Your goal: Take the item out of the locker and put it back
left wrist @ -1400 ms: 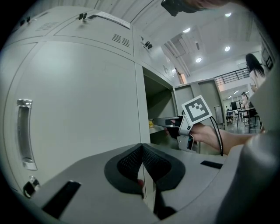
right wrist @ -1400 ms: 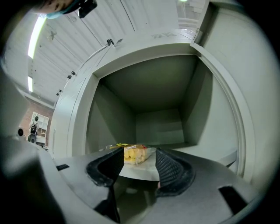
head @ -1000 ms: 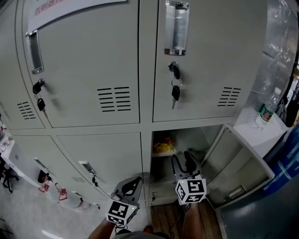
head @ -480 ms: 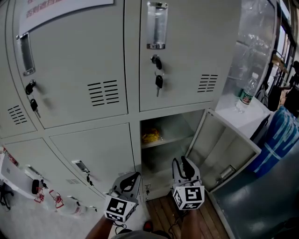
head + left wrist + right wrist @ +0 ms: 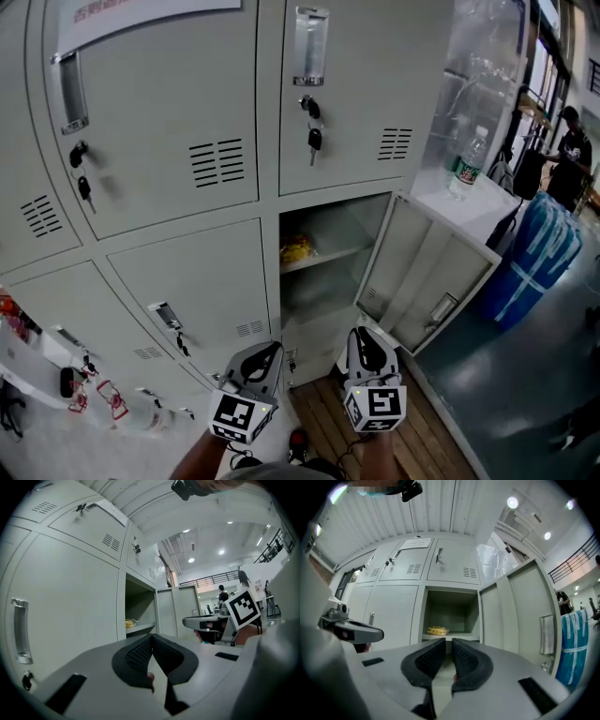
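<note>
A yellow packet [image 5: 296, 249] lies on the shelf of the open lower locker [image 5: 330, 281]; it also shows in the left gripper view [image 5: 131, 622] and the right gripper view [image 5: 437, 630]. The locker's door [image 5: 427, 281] is swung out to the right. My right gripper [image 5: 368, 342] [image 5: 448, 641] is held low in front of the opening, well short of the packet. Its jaws are closing to a narrow gap with nothing between them. To its left, my left gripper [image 5: 265, 354] [image 5: 151, 638] is shut and empty, facing the closed lower door.
Closed locker doors with keys [image 5: 314, 139] stand above and to the left. A water bottle [image 5: 462, 164] stands on a white ledge at the right, with a blue bin [image 5: 530, 258] below it and a person [image 5: 567, 155] beyond. Wooden slats [image 5: 328, 422] lie underfoot.
The right gripper's jaws have narrowed from wide open to a thin gap. The head view has swung so the open locker sits higher and farther from both grippers.
</note>
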`<state>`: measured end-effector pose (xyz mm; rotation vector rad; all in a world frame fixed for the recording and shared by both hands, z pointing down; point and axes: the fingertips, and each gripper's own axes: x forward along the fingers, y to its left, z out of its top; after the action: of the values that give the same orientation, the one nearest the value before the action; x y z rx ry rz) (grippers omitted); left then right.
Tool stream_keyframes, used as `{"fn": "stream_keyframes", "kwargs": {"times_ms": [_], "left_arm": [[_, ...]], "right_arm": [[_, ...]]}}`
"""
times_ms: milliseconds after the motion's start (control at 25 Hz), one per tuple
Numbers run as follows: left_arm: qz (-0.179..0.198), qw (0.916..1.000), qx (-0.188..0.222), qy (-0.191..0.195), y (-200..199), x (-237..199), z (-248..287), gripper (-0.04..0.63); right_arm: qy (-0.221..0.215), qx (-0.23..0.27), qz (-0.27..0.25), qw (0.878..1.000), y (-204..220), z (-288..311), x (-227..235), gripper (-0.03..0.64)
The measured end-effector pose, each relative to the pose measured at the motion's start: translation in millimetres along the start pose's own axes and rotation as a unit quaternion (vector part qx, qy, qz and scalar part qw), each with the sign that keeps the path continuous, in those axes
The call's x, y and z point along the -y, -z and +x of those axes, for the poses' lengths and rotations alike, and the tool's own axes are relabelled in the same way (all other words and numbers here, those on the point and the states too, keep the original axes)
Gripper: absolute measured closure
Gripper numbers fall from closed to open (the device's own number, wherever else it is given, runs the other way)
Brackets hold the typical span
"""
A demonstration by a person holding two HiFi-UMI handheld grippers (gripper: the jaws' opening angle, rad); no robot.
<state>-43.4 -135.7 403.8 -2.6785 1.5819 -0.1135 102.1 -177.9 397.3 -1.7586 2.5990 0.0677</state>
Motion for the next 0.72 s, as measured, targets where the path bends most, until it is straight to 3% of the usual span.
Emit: {"fn": "stream_keyframes", "kwargs": {"times_ms": [720], "left_arm": [[-0.002, 0.9991, -0.007, 0.043, 19.0, 26.4, -79.5, 0.572]], "right_arm": [[0.043, -0.026, 0.015, 0.999, 35.9, -102.8, -64.7, 0.597]]}}
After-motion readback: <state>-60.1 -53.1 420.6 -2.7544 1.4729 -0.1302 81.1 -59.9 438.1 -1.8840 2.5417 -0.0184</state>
